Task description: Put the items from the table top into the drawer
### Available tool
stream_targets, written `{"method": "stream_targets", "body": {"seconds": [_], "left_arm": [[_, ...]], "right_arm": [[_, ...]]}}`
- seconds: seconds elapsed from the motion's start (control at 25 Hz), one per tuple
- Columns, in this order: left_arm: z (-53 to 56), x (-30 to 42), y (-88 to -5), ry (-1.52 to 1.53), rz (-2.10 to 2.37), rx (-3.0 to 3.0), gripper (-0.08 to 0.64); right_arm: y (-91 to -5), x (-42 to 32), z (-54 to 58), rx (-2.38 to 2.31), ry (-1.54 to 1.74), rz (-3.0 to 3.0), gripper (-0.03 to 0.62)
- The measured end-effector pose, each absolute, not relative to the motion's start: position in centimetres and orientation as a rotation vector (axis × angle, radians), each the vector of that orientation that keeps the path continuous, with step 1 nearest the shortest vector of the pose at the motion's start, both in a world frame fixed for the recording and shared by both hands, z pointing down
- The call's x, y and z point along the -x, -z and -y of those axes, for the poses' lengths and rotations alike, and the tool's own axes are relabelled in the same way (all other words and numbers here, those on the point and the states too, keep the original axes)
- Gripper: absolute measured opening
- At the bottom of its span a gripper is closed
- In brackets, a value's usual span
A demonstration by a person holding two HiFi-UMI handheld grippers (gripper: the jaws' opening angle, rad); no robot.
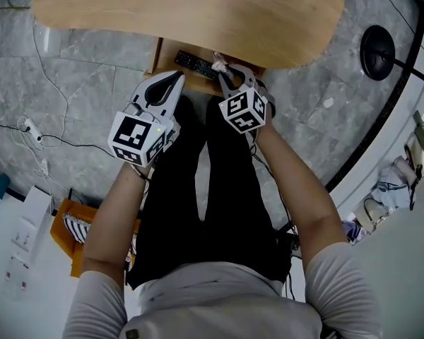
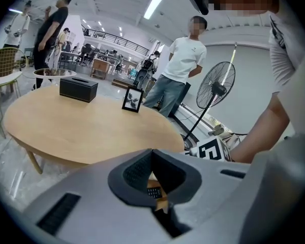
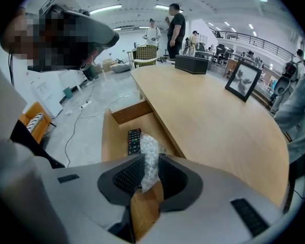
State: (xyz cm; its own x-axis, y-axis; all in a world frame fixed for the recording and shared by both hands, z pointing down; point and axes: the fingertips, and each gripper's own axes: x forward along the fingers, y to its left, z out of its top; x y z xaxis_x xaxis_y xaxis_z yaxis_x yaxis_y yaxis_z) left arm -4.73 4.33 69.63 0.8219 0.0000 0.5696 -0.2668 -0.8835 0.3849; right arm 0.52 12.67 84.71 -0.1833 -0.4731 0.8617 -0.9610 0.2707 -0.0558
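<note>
Pinching crinkly clear plastic wrap, right hand-held gripper, rectangular wooden drawer

Open lab-like hall: ceiling strip lights, mezzanine railing, standing fan.

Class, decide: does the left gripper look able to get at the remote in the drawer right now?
Probably yes: the drawer stands open, the remote lies uncovered just beyond the left gripper, though its jaws are together.

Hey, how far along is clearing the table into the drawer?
Done: the remote lies in the open drawer. In hand: the right tool grips a crumpled clear wrap over it. Still to go: the black box and picture frame on the tabletop.
</note>
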Motion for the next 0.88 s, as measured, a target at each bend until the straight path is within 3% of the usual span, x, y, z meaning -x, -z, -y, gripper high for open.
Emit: {"method": "stream_targets", "body": {"seconds": [0.2, 0.36, 0.88], "left_arm": [[-4.6, 4.1, -70.1, -0.803, 0.176, -2.552, 0.009], [-4.5, 4.1, -69.7, -0.801, 0.182, -2.557, 0.009], [-3.4, 4.5, -60.0, -0.745, 0.232, -2.611, 0.009]], "right_arm": [[-86.2, -0.8, -13.0, -1.318, -0.835, 1.749, 0.115], [-86.0, -0.5, -13.4, -1.324, -0.869, 1.761, 0.186], [-72.6, -1.8, -11.1, -1.525, -0.865, 1.814, 0.183]]}}
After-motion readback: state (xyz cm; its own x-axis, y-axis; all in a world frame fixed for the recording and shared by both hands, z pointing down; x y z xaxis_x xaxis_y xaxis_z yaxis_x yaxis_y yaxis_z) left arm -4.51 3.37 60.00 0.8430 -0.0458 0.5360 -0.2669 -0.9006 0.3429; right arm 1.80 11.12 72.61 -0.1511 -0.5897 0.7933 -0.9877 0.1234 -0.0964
